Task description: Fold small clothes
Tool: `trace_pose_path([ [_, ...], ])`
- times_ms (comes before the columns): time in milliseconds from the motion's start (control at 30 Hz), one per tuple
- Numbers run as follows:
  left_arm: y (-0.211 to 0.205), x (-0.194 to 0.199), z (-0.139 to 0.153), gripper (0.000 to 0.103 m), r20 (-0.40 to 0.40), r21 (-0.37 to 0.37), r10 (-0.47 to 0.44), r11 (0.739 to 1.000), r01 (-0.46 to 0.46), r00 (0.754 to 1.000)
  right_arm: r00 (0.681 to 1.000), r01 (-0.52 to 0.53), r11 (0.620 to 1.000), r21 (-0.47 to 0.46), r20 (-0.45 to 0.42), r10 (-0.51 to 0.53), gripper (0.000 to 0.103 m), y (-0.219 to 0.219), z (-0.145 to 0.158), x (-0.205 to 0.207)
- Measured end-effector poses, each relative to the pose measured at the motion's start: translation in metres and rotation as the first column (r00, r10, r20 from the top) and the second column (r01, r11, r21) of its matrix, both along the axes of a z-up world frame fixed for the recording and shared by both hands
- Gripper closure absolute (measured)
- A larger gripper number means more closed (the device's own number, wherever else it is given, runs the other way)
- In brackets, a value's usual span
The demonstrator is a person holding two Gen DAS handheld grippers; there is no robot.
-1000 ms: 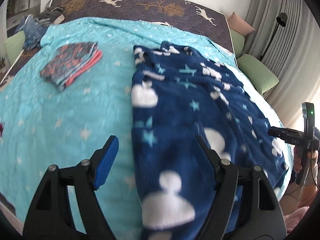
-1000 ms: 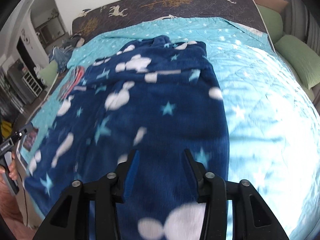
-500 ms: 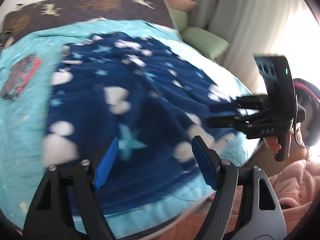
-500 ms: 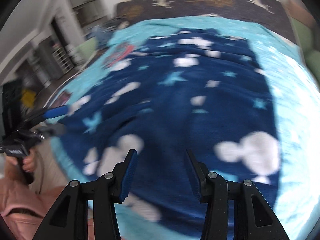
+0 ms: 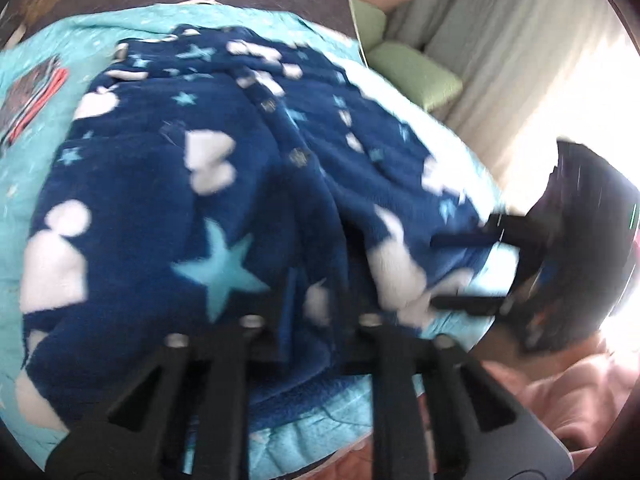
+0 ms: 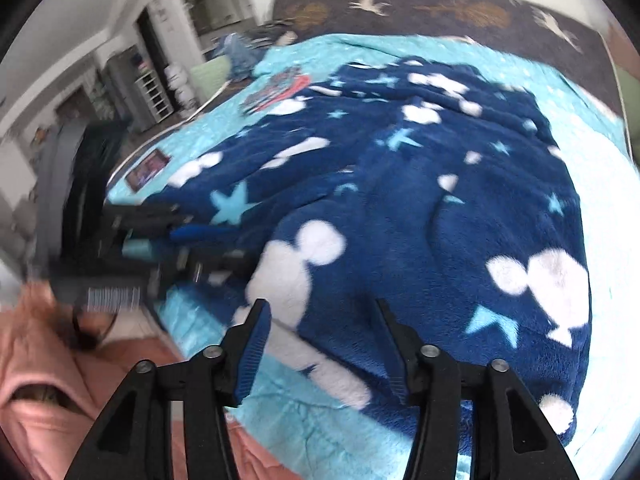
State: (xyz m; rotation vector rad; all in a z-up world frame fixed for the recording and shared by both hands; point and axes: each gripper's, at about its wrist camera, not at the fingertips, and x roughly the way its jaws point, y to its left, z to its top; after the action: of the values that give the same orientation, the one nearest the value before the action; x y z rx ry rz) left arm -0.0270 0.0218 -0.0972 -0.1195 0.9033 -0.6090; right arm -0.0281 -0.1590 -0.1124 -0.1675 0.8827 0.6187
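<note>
My left gripper [image 5: 308, 312] has closed since half a second ago: its fingers, then spread wide above the cloth, now sit pinched together on a raised fold of the navy fleece garment [image 5: 192, 200], right at the edge nearest me. The garment lies spread across the turquoise quilt [image 5: 24, 80] straight ahead of both grippers, its white and pale-blue star pattern facing up. My right gripper [image 6: 320, 344] holds its fingers apart as before, hovering over the near hem of the same garment [image 6: 400, 200], with a white patch just ahead of the left fingertip; I cannot tell whether it touches the fabric. In the left wrist view the right gripper [image 5: 460, 272] now shows closer, off to my right at the garment's corner, blurred. A folded patterned piece [image 6: 276, 88] lies far ahead and to the left of the right gripper, beside the garment's far left side.
</note>
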Motion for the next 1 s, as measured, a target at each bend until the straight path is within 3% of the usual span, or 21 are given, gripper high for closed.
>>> trace_pose_path([
  [133, 0.014, 0.003, 0.013, 0.1, 0.021, -0.049, 0.042, 0.998, -0.041, 0.999, 0.997, -0.035, 0.996, -0.087, 0.067, 0.041, 0.046, 0.019, -0.002, 0.001],
  [267, 0.012, -0.001, 0.016, 0.099, 0.021, -0.069, 0.018, 0.997, -0.017, 1.0, 0.998, -0.038, 0.993, -0.111, 0.049, 0.044, 0.046, 0.027, -0.01, 0.014],
  [300, 0.009, -0.006, 0.016, 0.091, 0.021, -0.066, -0.006, 0.998, 0.007, 1.0, 0.997, -0.044, 0.993, -0.11, 0.052, 0.05, 0.046, 0.027, -0.01, 0.013],
  [333, 0.006, -0.011, 0.014, 0.072, 0.023, -0.054, -0.028, 0.998, 0.029, 0.999, 0.997, -0.052, 0.993, -0.108, 0.055, 0.058, 0.046, 0.026, -0.008, 0.011],
  [400, -0.004, -0.02, 0.01, 0.046, 0.037, 0.003, -0.068, 0.998, 0.068, 0.997, 0.996, -0.069, 0.994, -0.09, 0.052, 0.074, 0.046, 0.02, -0.005, 0.007],
  [433, -0.009, -0.024, 0.008, 0.045, 0.051, 0.033, -0.088, 0.996, 0.086, 0.995, 0.996, -0.073, 0.994, -0.081, 0.045, 0.077, 0.046, 0.017, -0.004, 0.005],
  [600, -0.031, -0.029, -0.002, 0.045, 0.077, 0.129, -0.142, 0.983, 0.131, 0.987, 0.996, -0.071, 0.99, -0.119, 0.043, 0.077, 0.046, 0.012, -0.009, 0.001],
  [667, -0.035, -0.024, -0.009, 0.057, 0.075, 0.19, -0.122, 0.976, 0.106, 0.99, 0.995, -0.077, 0.987, -0.141, 0.051, 0.085, 0.046, 0.015, -0.012, -0.001],
  [700, -0.034, -0.02, -0.012, 0.074, 0.056, 0.193, -0.114, 0.976, 0.101, 0.992, 0.994, -0.08, 0.985, -0.149, 0.057, 0.09, 0.046, 0.016, -0.014, -0.001],
  [800, -0.016, -0.009, -0.005, 0.091, 0.013, 0.101, -0.066, 0.993, 0.064, 0.998, 0.993, -0.085, 0.984, -0.159, 0.071, 0.098, 0.046, 0.02, -0.017, 0.002],
  [900, -0.001, -0.009, 0.013, 0.092, 0.042, 0.03, -0.039, 0.999, 0.038, 0.998, 0.991, -0.079, 0.987, -0.143, 0.092, 0.093, 0.047, 0.025, -0.018, 0.008],
  [967, 0.007, -0.007, 0.026, 0.092, 0.052, -0.041, -0.034, 0.999, 0.036, 0.998, 0.99, -0.075, 0.991, -0.114, 0.107, 0.087, 0.068, 0.028, -0.017, 0.013],
  [1000, 0.01, -0.006, 0.031, 0.092, 0.051, -0.078, -0.035, 0.996, 0.039, 0.998, 0.992, -0.08, 0.993, -0.09, 0.095, 0.088, 0.085, 0.027, -0.017, 0.017],
])
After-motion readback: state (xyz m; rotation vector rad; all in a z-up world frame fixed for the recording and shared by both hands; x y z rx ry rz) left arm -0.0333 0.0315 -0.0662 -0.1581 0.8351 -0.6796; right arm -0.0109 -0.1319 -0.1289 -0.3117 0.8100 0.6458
